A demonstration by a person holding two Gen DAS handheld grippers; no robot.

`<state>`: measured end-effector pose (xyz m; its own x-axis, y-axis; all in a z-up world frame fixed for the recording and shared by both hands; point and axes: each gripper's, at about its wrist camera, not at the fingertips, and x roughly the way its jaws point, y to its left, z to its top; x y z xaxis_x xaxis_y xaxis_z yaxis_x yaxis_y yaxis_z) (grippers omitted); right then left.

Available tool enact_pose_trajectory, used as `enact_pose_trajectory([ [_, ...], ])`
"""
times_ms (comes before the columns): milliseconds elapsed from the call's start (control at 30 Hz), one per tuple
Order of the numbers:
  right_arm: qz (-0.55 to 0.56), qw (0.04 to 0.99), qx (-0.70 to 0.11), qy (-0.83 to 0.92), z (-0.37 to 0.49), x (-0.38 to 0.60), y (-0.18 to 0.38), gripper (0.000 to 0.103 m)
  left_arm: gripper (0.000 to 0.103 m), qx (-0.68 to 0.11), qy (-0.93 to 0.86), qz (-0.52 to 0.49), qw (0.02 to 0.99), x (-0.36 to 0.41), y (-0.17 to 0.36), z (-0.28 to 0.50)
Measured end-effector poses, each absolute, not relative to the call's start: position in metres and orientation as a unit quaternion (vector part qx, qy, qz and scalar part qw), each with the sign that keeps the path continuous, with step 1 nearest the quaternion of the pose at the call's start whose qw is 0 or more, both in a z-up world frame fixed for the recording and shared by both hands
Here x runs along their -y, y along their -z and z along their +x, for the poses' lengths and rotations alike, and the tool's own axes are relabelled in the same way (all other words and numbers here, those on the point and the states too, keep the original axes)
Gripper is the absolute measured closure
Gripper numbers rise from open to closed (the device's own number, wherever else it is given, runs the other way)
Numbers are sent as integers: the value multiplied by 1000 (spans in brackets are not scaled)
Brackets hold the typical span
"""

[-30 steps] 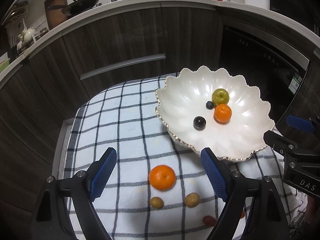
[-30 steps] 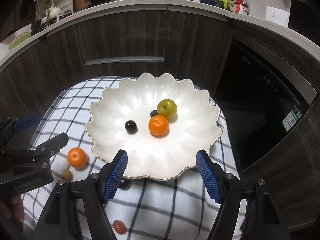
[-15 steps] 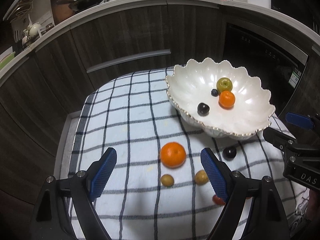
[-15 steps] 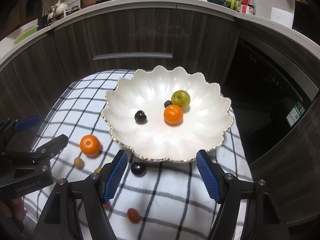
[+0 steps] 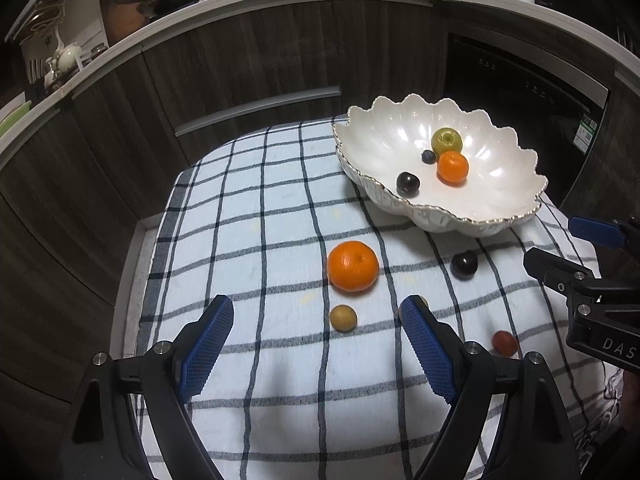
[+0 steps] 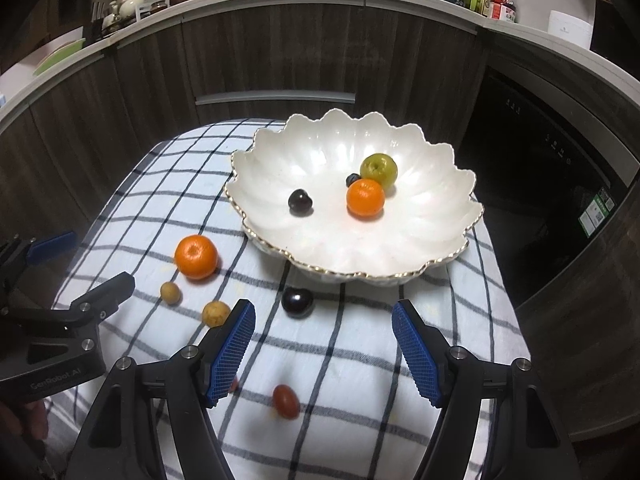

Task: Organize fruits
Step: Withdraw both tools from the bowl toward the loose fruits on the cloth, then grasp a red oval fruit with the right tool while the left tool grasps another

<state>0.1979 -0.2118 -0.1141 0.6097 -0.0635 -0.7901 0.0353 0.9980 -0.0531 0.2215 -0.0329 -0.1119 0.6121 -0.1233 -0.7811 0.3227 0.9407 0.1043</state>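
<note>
On the checked cloth, a mandarin, dark plum and small fruits lie beside the scalloped bowl holding four fruits. Left gripper and right gripper hang above the cloth, jaws wide and empty.

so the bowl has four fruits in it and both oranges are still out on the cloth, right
Not quite: only one orange is on the cloth; the other orange already lies in the bowl. The bowl does hold four fruits, as the right wrist view shows.
</note>
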Motion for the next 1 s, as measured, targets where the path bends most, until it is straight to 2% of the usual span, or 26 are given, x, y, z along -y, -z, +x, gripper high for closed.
enact_pose_trajectory([
  [633, -34, 889, -457, -19, 169, 215, 140, 32, 17, -437, 155, 115, 878, 59, 140, 185],
  [700, -35, 887, -459, -26, 166, 217, 144, 36, 17, -436, 157, 116, 878, 63, 143, 181],
  [800, -36, 884, -464, -37, 164, 221, 149, 40, 20, -435, 161, 125, 877, 70, 148, 177],
  [1000, -31, 881, -469, -52, 162, 228, 157, 40, 27, -434, 179, 135, 873, 82, 159, 170],
])
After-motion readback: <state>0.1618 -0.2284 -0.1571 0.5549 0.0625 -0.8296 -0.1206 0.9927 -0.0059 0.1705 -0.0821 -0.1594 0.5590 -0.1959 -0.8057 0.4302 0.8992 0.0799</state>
